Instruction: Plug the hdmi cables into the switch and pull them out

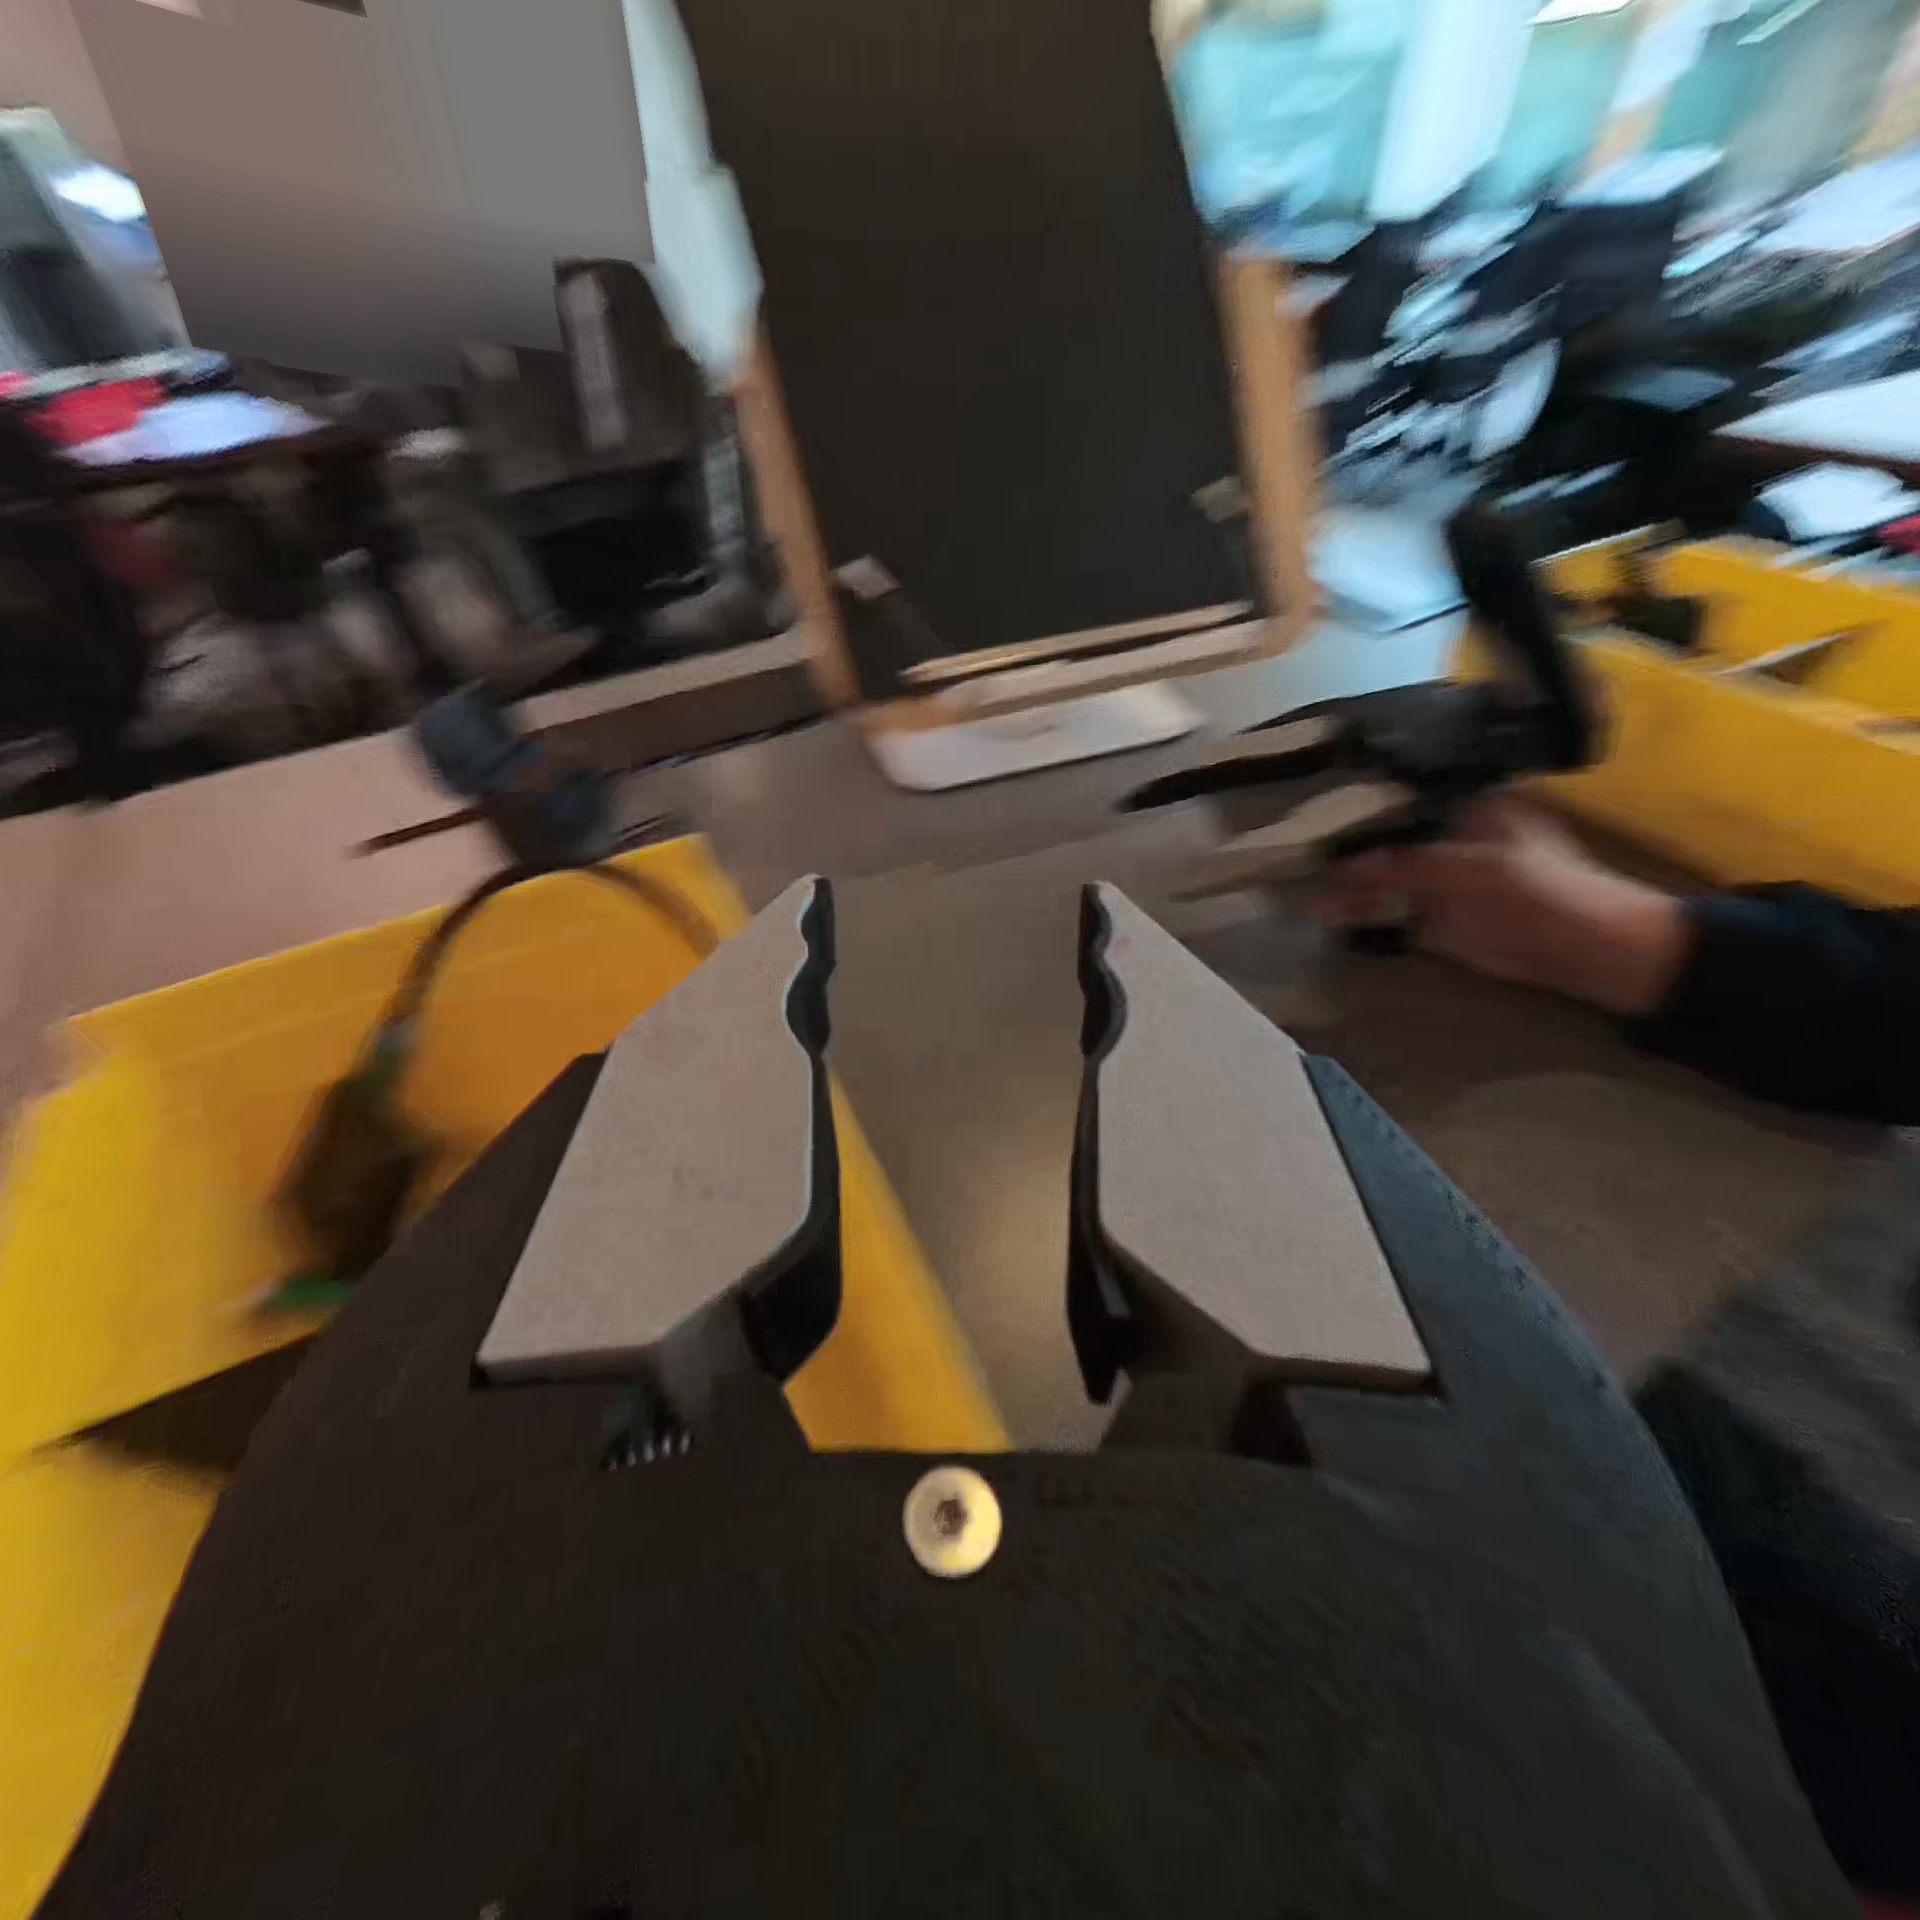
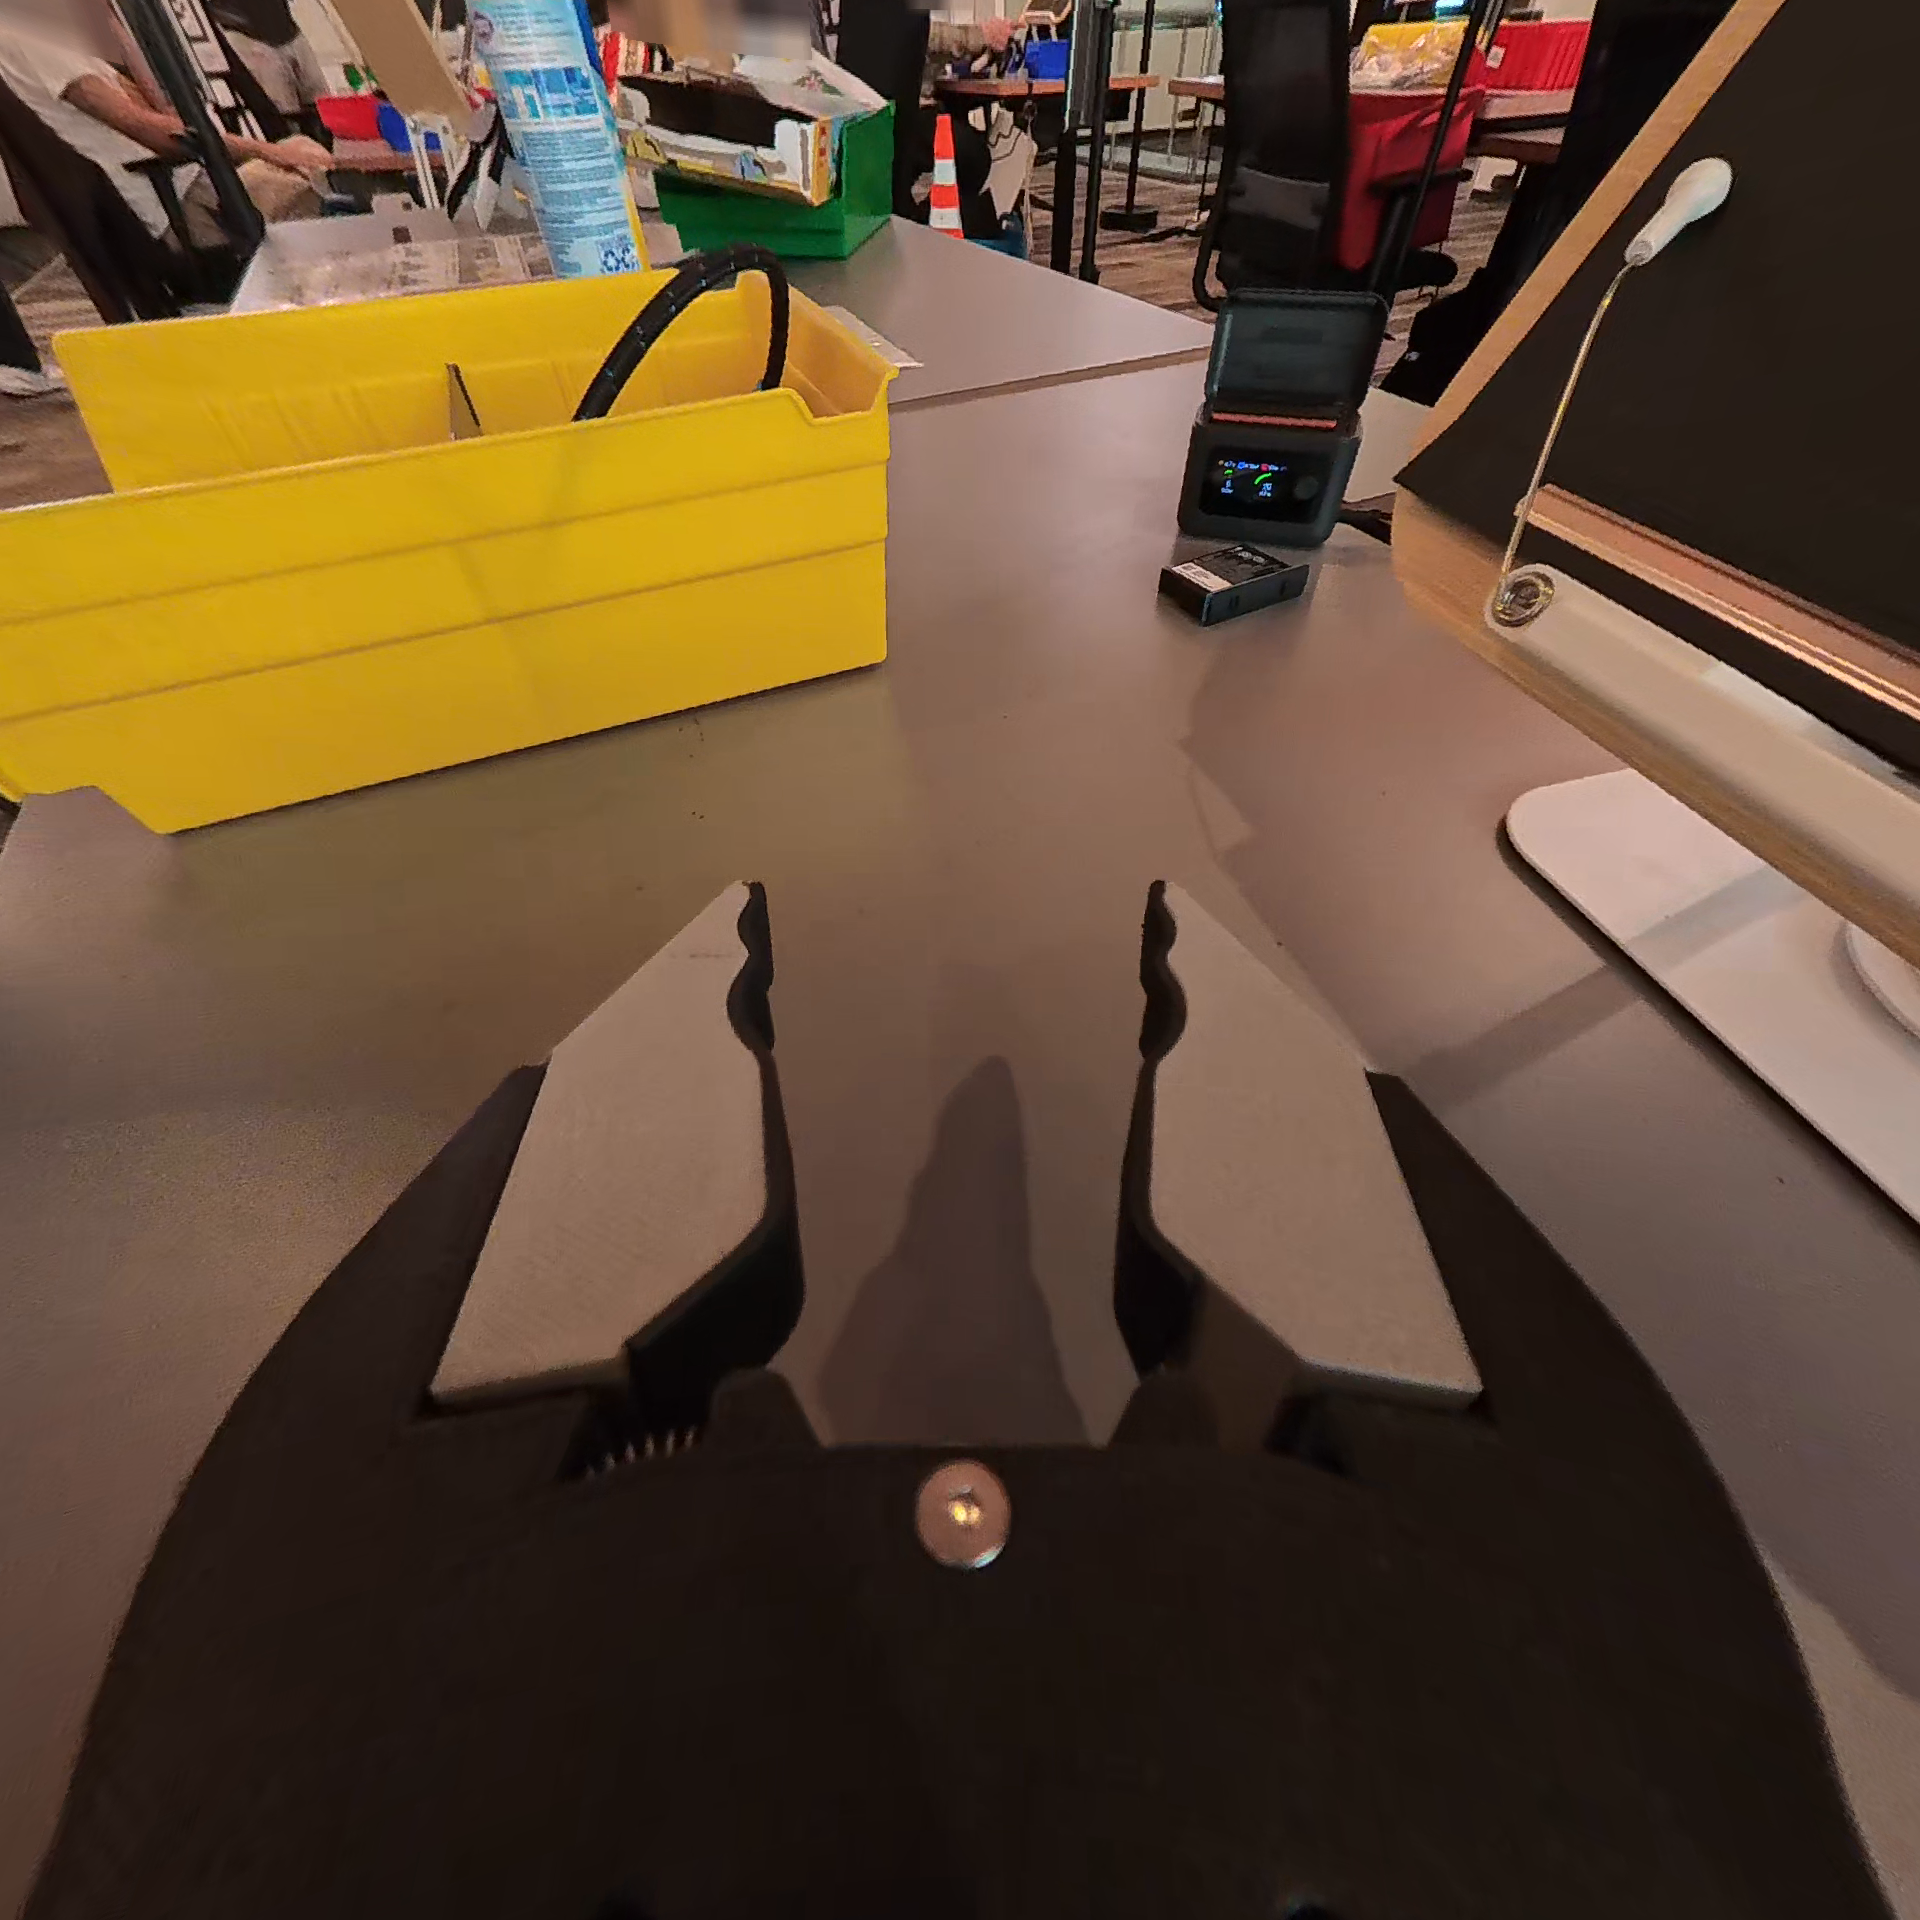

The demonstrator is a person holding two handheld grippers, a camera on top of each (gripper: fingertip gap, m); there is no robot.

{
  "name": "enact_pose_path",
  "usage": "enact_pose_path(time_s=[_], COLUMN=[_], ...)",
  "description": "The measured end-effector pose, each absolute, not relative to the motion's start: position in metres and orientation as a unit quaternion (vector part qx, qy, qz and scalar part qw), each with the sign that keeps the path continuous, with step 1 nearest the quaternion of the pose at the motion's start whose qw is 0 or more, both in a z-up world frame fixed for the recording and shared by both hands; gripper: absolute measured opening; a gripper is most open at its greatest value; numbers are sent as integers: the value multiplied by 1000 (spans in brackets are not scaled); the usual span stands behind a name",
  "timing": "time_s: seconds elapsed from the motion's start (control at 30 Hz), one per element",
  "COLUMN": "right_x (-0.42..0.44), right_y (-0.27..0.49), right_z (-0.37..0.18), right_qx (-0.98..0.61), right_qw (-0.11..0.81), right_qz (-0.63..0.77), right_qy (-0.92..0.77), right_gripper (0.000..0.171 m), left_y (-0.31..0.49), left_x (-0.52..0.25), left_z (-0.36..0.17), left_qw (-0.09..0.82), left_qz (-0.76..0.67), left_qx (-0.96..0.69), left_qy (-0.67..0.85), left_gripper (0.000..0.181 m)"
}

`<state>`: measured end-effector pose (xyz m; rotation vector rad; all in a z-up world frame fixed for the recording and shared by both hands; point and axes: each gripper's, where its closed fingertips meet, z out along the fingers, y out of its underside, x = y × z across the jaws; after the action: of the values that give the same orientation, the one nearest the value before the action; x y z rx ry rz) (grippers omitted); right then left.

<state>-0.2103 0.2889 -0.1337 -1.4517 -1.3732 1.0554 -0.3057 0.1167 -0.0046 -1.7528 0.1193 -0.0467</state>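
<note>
Black cable [image 2: 681,312]: looped up out of the yellow bin [image 2: 447,582], standing on the grey tabletop [image 2: 987,748] ahead and left of the right claw; plug ends hidden; switch not made out
Left claw [image 1: 954,914]: released, nothing between the jaws; over a yellow bin edge [image 1: 208,1091]; view blurred
Right claw [image 2: 954,914]: released, empty, low over bare tabletop
Beyond: small dark device with lit screen [image 2: 1262,488]; black battery [image 2: 1231,582] just in front of it; white monitor base [image 2: 1662,935] at right

Ahead-left of the gripper stands a yellow bin [image 2: 447,613]; ahead-right, a small charger case [image 2: 1270,457], a battery [image 2: 1232,584], and a white-based monitor [image 2: 1704,499].
</note>
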Motion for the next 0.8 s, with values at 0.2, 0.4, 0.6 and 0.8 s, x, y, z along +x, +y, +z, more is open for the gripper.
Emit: enact_pose_path(time_s=[0.2, 0.4, 0.6, 0.8], right_x=[-208, -206, -205, -206], right_y=[291, 302, 299, 292], right_z=[-131, -128, -124, -121], right_qx=[-584, -600, -591, -586], right_qw=[427, 448, 463, 445], right_qz=[434, 423, 419, 454], right_qy=[-537, -510, -511, -503], right_gripper=[69, 84, 82, 80], left_y=[143, 200, 221, 228], left_x=[-437, -486, -521, -532], left_z=[-51, -109, -153, -148], left_qw=[483, 370, 231, 232], left_qz=[88, 118, 233, 268], left_qx=[-871, -921, -944, -931], left_qy=[-32, -29, 40, 87], left_gripper=[49, 47, 20, 12])
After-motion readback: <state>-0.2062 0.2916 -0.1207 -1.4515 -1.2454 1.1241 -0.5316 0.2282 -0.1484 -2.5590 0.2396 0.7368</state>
